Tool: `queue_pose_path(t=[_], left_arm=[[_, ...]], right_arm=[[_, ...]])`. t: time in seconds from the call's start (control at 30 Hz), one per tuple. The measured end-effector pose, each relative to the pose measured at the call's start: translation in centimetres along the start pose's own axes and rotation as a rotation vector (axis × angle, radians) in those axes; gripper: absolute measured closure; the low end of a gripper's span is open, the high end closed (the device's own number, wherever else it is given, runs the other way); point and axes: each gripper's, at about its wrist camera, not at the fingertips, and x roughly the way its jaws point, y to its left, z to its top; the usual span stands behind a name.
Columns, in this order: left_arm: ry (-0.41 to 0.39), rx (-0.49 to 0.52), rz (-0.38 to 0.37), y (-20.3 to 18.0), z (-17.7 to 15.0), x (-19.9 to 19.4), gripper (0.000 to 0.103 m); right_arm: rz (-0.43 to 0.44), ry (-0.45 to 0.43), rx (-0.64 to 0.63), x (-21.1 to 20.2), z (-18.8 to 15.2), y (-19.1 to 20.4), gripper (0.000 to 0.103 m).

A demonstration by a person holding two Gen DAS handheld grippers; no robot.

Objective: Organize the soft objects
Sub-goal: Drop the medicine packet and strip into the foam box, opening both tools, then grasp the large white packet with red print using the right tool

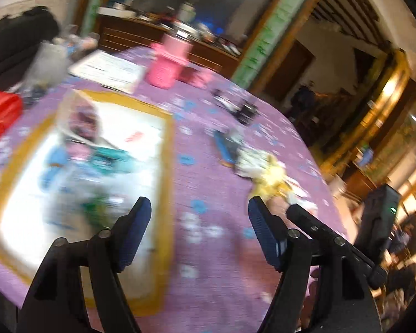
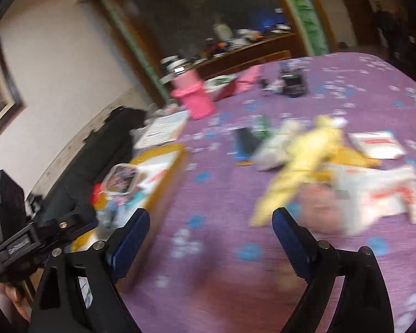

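Note:
Both views are motion-blurred. A yellow soft cloth item [image 2: 305, 161] lies on the purple flowered tablecloth [image 2: 222, 263] among white packets [image 2: 374, 194]; it also shows in the left wrist view [image 1: 271, 177]. A cardboard box [image 1: 167, 149] with a white lining holds several soft packets [image 1: 102, 161]; it shows at the left of the right wrist view [image 2: 166, 177]. My left gripper [image 1: 199, 211] is open and empty above the cloth, between box and yellow item. My right gripper [image 2: 210, 222] is open and empty, just short of the yellow item.
A pink container [image 1: 167, 63] and papers [image 1: 108, 70] stand at the table's far side. A red bag [image 1: 0, 113] lies at the left. Small dark items [image 1: 235, 105] and a blue object [image 1: 224, 147] lie mid-table. The table edge [image 1: 327, 177] curves on the right. A black bag [image 2: 102, 149] sits beyond the box.

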Motion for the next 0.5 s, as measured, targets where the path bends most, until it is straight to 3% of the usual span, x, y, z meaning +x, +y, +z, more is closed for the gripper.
queue_pose_path(t=[0.1,0.2,0.37,0.5], left_arm=[[0.062,0.028,-0.073,-2.2,-0.4,1.6,0.031],[0.089,0.094,-0.061,-4.4,-0.9,2.7,0.031],[0.14,0.135,-0.102,-6.5,-1.6,3.6,0.031],[0.173,0.128,-0.101,-6.7,-1.9,4.0,0.031]], right_arm=[[-0.076,0.016,0.008,-2.0,0.4,-2.9,0.012],[-0.169,0.074,0.063,-3.6,0.9,-5.7,0.012],[-0.243,0.115,0.281,-3.9,1.9,-9.5,0.013],[-0.247,0.117,0.478,-2.6,3.0,-12.5,0.014]])
